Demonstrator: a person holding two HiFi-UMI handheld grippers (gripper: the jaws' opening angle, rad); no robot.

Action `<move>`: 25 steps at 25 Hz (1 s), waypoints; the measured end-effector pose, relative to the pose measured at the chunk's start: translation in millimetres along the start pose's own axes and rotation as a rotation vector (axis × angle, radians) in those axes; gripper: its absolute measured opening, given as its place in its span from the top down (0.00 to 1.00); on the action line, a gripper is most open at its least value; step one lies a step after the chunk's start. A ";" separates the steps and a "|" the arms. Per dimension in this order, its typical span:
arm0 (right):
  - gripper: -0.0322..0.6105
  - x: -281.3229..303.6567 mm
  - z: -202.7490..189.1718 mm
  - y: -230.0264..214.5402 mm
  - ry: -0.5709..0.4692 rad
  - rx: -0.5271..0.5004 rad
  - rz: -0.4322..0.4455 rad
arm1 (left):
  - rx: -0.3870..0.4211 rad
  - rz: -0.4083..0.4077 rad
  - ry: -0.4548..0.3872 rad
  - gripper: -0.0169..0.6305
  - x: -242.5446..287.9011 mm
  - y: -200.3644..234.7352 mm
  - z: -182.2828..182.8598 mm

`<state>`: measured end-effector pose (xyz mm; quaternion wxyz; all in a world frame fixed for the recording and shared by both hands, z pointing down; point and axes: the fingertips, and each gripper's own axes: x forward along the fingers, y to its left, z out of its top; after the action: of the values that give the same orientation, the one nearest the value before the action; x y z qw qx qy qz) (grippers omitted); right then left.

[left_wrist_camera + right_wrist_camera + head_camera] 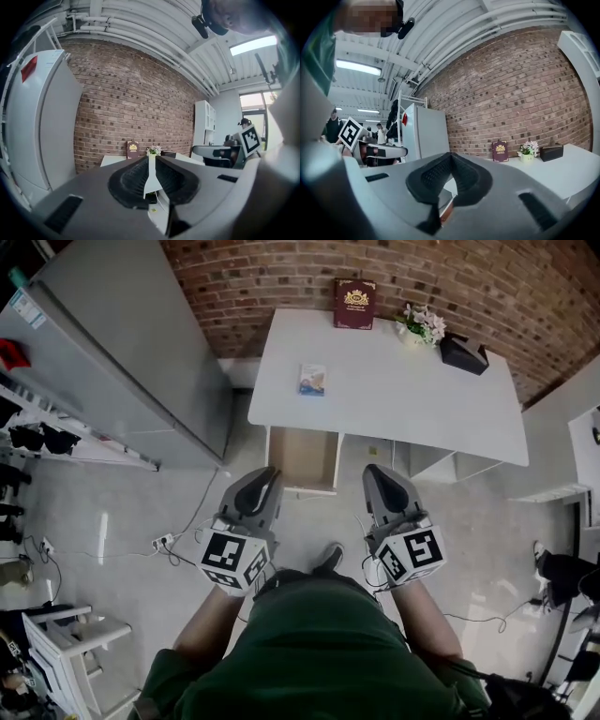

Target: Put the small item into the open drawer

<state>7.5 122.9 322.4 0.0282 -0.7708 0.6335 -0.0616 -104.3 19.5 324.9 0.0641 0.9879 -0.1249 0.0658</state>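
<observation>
- My left gripper (271, 473): grey plastic shell, black ribbed pads, jaws closed tip to tip, nothing between them.
- My right gripper (373, 471): same build, pads meet at the tips, closed and empty.
- Two grippers in all, side by side, pointing at the far table. Each has one marker cube with black-and-white squares: left cube (233, 560), right cube (413, 555).
- Drawer (302, 460): one, pulled open from the near side of the table, just beyond and between the two gripper tips. It is a box shape with a bare light-brown bottom and white rim.
- Table (403, 399): one, white, smooth, rectangular top.
- Small item (313, 379): one flat blue-and-white packet lying on the table top at its left part, just beyond the drawer, well apart from both grippers.
- Book (354, 304): one, dark red with a gold emblem, at the table's far edge by the brick wall (281, 268).
- Flower pot (421, 326): one, small, pale blooms, right of the book.
- Black box (464, 353): one, wedge-shaped, right of the pot.
- Fridge (131, 362): one, tall, grey, smooth, left of the table.
- Floor (122, 512): grey, glossy, with cables on it.
</observation>
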 end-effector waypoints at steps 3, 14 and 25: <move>0.95 1.0 -3.2 -17.1 0.008 0.016 0.023 | 0.004 0.018 0.016 0.91 16.4 -8.9 -1.4; 0.95 -3.0 -13.0 -77.2 0.010 0.066 -0.002 | 0.026 0.032 0.041 0.91 69.6 -22.0 1.0; 0.95 18.9 -9.4 -129.7 0.028 0.049 -0.075 | 0.025 0.014 0.057 0.96 143.8 13.2 -8.3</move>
<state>136.1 130.1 348.6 0.0358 -0.7921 0.6028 -0.0889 29.4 -26.3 355.6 0.0550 0.9854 -0.1291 0.0961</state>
